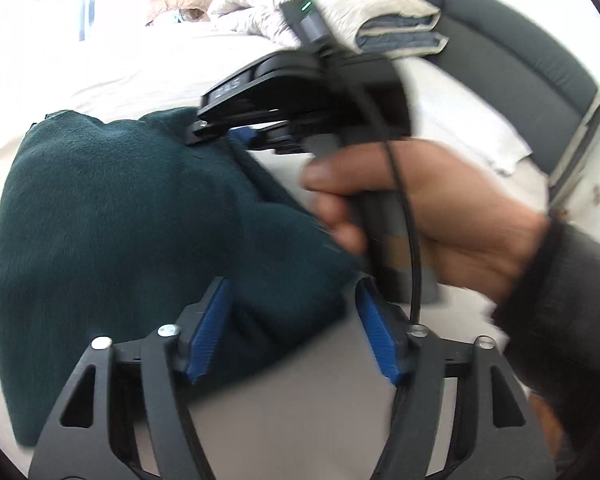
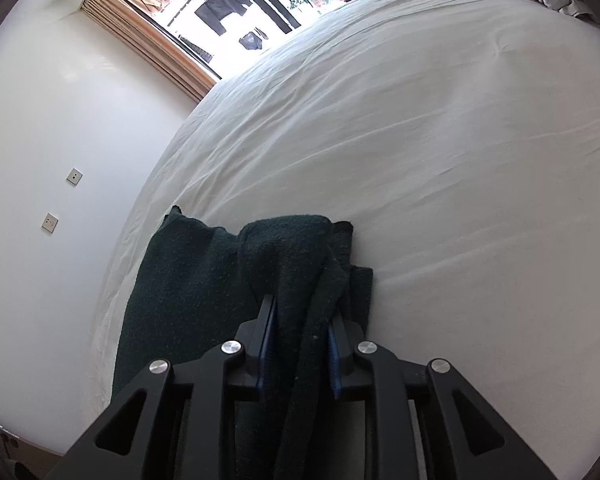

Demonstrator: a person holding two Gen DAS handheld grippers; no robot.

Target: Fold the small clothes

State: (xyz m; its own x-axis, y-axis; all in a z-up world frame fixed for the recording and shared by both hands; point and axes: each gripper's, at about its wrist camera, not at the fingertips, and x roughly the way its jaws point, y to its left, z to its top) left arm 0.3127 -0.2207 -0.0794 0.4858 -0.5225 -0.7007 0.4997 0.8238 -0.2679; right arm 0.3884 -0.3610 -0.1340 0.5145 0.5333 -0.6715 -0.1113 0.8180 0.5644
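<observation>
At the bottom of the left wrist view, the left gripper [image 1: 292,328] stands wide, its blue pads [image 1: 210,328] spread over the near edge of the dark green garment [image 1: 112,216], gripping nothing. At the bottom center of the right wrist view, the right gripper [image 2: 302,330] is narrowed and clamped on a bunched fold of the dark green garment [image 2: 188,280], which lies at lower center on the white bed sheet [image 2: 420,140]. Farther back in the left wrist view, the right hand [image 1: 440,216] grips its handle at center right, with folded bedding [image 1: 352,12] at the top of the frame.
</observation>
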